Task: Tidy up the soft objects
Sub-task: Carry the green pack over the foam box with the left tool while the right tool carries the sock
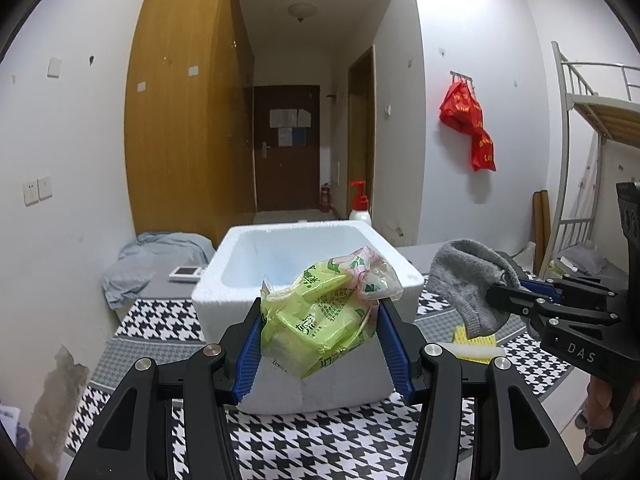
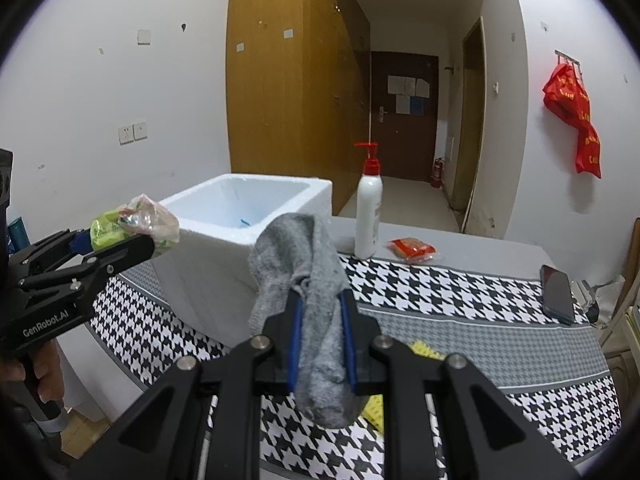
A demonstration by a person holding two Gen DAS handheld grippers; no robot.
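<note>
Left hand-held gripper clamped on a green tissue pack bundle, wrapped in loose clear plastic, held up just in front of the white foam box. Blue pads press the bundle's two sides; the plastic top sticks up free above them. Right hand-held gripper pinched narrow on a grey sock, gripped mid-length, with the toe end hanging below the fingers and the cuff end flopping above. In the left wrist view the sock hangs beside the box's right corner, not over the opening.

Handling, as a guess: both look light and compressible. The tissue pack's film looks slick and crinkly, so it's best held across the pack body, not the loose wrap, or it could slip. The sock is limp, drapes and swings, and any fold gives a hold.

The box sits open on the houndstooth-covered bench, with something small and blue inside. Also on the bench: lotion pump bottle, red packet, phone, yellow item under the right hand-held gripper.
</note>
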